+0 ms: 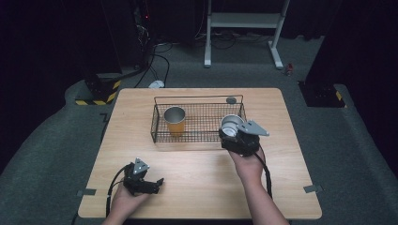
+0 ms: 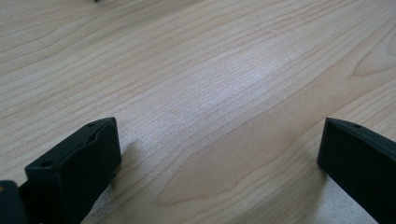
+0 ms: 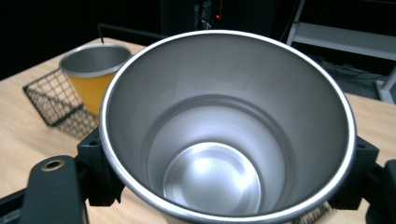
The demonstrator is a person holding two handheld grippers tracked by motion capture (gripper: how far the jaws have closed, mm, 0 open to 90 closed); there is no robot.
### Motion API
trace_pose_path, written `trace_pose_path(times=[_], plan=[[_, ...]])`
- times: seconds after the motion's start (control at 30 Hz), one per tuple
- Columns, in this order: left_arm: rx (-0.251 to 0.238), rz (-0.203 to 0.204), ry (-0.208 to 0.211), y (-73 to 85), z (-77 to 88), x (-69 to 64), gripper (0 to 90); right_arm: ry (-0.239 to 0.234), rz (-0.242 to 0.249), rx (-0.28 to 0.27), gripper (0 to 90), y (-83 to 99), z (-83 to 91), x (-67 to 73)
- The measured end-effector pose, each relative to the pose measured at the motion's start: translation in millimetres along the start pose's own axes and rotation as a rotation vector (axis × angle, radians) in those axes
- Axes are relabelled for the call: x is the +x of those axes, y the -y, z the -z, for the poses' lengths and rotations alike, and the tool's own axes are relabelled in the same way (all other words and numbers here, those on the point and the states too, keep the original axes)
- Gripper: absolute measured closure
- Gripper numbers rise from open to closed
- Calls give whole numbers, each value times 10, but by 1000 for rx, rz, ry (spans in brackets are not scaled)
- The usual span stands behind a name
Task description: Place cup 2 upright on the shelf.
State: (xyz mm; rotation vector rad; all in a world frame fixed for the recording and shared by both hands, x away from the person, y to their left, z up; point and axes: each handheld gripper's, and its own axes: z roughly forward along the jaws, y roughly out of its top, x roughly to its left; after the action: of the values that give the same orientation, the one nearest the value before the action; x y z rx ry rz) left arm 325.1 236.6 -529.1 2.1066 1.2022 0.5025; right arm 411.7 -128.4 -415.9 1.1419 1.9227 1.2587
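Cups counted: two. One steel cup, bare silver metal [image 1: 231,124], clamped between jaws of right gripper [image 1: 233,136] at centre-right of high view, tipped with open mouth toward camera, at right end of black wire basket [image 1: 155,123]. In right gripper view same steel cup [image 3: 219,140] seen from above the mouth, empty, polished bottom visible, one black jaw pressed on each side of its wall.

Second cup, orange with steel rim [image 1: 174,120], upright inside basket, left half, just above frame centre in high view; in right gripper view at upper left [image 3: 93,70], with a corner of basket mesh [image 3: 46,100] below and left of it.

Baskets: one, rectangular, on light wooden table [image 1: 197,187], rear middle. Small grey round disc [image 1: 231,100]: one, just behind basket's rear right corner.

Left gripper [image 1: 157,183] at lower left of high view, low over table, well apart from basket and both cups. In left gripper view [image 2: 219,163] jaws spread wide, nothing between, bare wood grain [image 2: 210,70] underneath.

Grippers: two. Hands: two, entering from bottom edge.
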Motion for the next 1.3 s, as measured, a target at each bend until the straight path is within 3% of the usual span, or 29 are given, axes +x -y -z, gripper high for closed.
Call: trace_pose_path(times=[0.1,0.13,0.33,0.5,0.63,0.67,1.0,1.3], plan=[[-1,0,0,0,-1,0,0,2,-2,7,185,-83,-128,-2],[-2,-4,0,-1,0,5,0,9,-2,17,185,-156,-266,-17],[-8,16,12,1,1,5,0,42,-10,45,185,-286,-609,-107],[-23,27,18,6,16,15,0,62,-32,68,185,-312,-754,-188],[-25,16,20,10,32,28,0,81,-49,86,185,-278,-881,-261],[-25,17,23,10,32,27,0,88,-50,112,185,-235,-941,-286],[-34,17,23,12,34,27,0,87,-46,207,184,-40,-1220,-288],[-38,22,33,17,36,30,0,74,-68,255,183,37,-1328,-321]])
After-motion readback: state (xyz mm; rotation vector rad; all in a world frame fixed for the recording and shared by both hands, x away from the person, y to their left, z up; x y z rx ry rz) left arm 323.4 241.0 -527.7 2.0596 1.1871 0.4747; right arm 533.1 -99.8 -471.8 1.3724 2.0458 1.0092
